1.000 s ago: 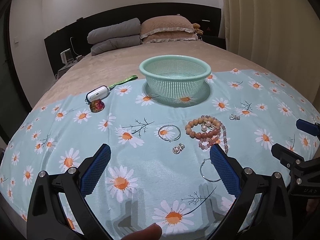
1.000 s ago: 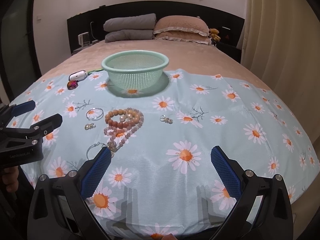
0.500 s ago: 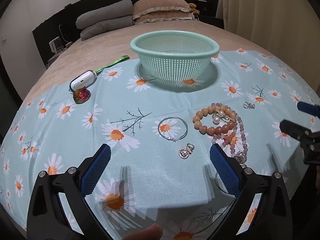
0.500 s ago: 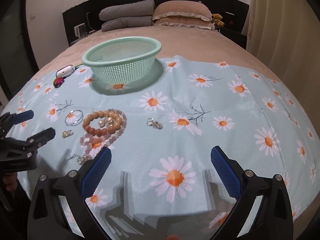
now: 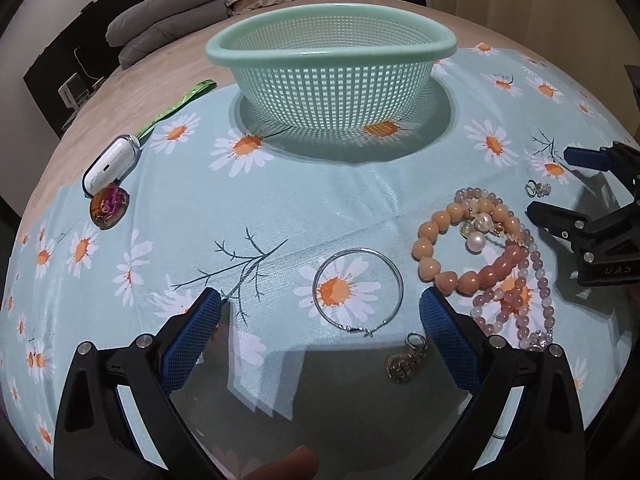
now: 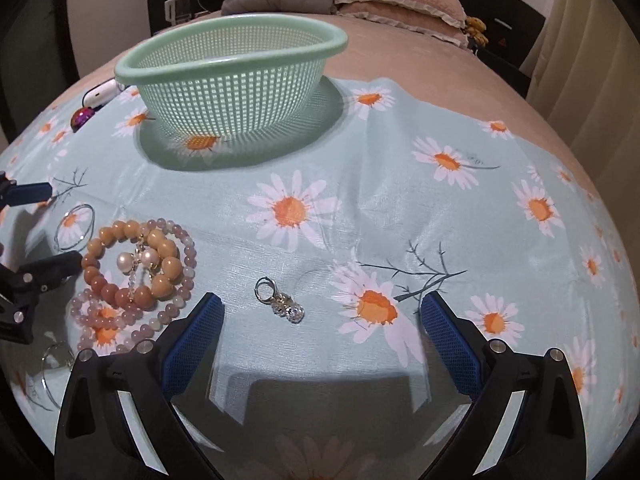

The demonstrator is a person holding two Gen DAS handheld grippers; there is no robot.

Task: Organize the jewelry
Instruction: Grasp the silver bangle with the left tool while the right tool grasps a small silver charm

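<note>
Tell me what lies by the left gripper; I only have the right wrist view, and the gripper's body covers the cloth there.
Observer: A small gold-toned charm earring lies just nearer than the thin silver hoop.
Operator: Is the left gripper holding anything?
Observer: No. The left gripper has its jaws wide open, and the hoop lies on the cloth between them.
Operator: Anything hidden behind the mint-green plastic mesh basket?
Observer: A green strap runs from the white oval plastic case onto the bed, left of the basket.

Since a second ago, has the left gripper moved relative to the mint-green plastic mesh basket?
Yes. The left gripper has advanced toward the basket, now straddling the silver hoop earring.
</note>
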